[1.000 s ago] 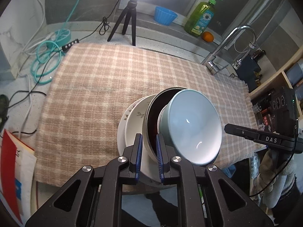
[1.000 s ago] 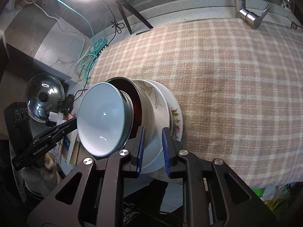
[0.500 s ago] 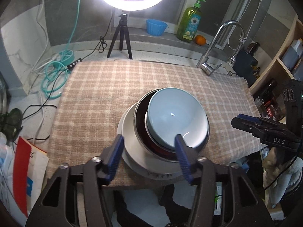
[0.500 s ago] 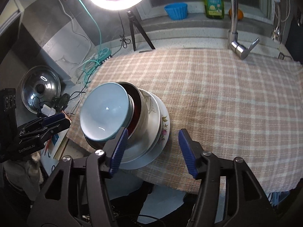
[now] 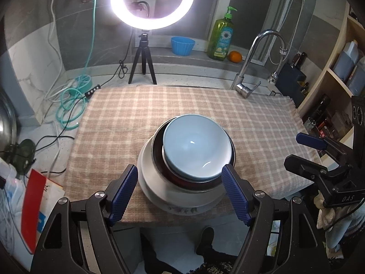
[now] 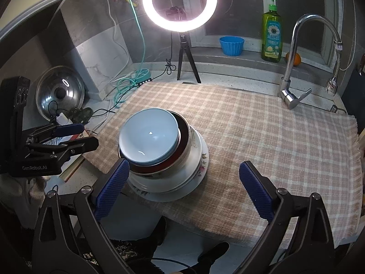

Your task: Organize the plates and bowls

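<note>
A stack of dishes stands at the near edge of the checked cloth (image 5: 182,105) (image 6: 262,132). On top lies a pale blue bowl (image 5: 195,145) (image 6: 148,135), nested in a steel bowl with a dark red inside (image 5: 230,157) (image 6: 183,134), over a white bowl (image 5: 150,175) (image 6: 194,146) and a flowered plate (image 5: 182,209) (image 6: 204,162). My left gripper (image 5: 179,194) hangs just before the stack, jaws opening, nothing between its pads. My right gripper (image 6: 183,190) hovers to the stack's right front, jaws opening wide and empty. Each gripper shows at the edge of the other's view.
A ring light on a tripod (image 5: 142,61) (image 6: 184,61) stands behind the cloth. A faucet (image 5: 248,73) (image 6: 292,86), a green soap bottle (image 5: 222,37) (image 6: 271,36), a blue cup (image 5: 182,45) (image 6: 231,45) and an orange (image 5: 235,56) sit at the back. Coiled cables (image 5: 73,100) and a pot lid (image 6: 60,93) lie left.
Both grippers let go of the stack's rims, opened wide and drew back and up. The tilted bowls settled level onto the plates.
</note>
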Demonstrator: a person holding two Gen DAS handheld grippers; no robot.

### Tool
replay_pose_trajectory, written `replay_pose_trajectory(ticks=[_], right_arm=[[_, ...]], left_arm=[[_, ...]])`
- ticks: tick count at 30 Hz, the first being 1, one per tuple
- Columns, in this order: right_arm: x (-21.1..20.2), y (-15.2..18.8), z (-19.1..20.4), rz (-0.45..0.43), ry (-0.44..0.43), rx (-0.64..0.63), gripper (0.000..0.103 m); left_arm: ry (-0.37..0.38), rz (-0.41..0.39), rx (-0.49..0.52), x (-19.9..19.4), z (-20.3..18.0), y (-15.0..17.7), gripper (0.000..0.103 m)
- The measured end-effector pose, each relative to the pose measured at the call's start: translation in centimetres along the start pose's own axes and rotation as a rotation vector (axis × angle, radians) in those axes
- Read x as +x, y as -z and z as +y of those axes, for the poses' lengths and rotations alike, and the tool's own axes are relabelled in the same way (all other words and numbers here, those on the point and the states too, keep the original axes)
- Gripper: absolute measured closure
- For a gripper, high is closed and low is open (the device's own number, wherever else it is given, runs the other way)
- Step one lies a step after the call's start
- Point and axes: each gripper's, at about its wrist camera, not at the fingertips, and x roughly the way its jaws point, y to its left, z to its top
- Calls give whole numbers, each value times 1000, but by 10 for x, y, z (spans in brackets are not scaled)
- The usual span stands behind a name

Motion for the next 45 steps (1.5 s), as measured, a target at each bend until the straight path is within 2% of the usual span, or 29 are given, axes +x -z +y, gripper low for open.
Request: replay_pose_trajectory(ticks=[16,45], right_arm=[[4,-6,-7,-11,11,28,4],[18,-14,-9,-4,-8,41,4]], left_arm=[[-1,16,9,4,-4,-2,27],[-50,26,2,9,2,-8,27]])
